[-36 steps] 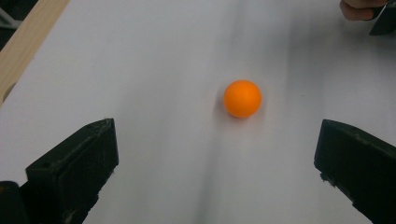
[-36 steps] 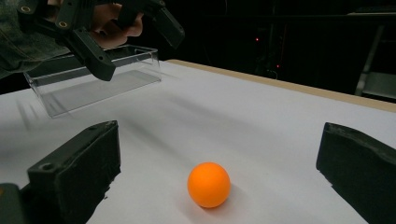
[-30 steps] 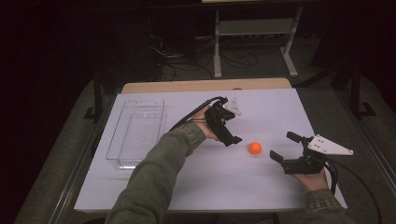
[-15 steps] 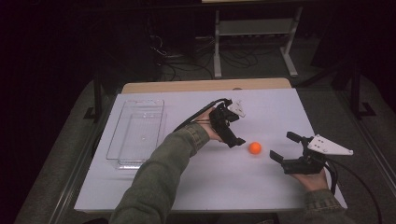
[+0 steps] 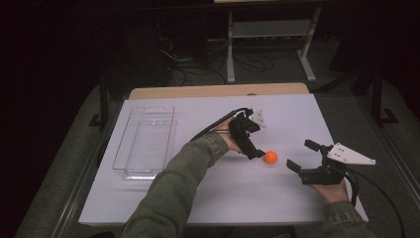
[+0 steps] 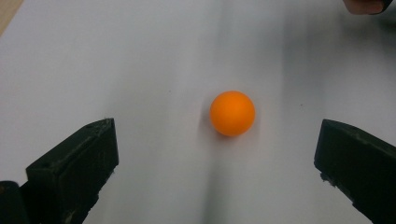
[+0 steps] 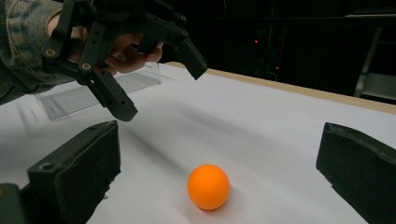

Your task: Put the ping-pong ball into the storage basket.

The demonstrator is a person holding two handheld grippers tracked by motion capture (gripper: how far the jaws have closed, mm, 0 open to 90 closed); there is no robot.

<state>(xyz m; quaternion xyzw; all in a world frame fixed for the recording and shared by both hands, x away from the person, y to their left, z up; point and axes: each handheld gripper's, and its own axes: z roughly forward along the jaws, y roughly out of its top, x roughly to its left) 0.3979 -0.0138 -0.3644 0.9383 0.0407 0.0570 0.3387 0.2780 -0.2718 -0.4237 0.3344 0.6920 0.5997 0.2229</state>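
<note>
High view: we see the left gripper (image 5: 258, 144) angled down over the ball (image 5: 270, 157), jaws apart; the right gripper (image 5: 303, 156) rests near, jaws apart.

Small orange ball (image 5: 270, 157), smooth, round, resting free on white table, right of centre.

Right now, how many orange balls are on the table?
1. The orange ball lies on the white table, right of the clear tray, between the open left gripper and the open right gripper. No other can be seen.
</note>
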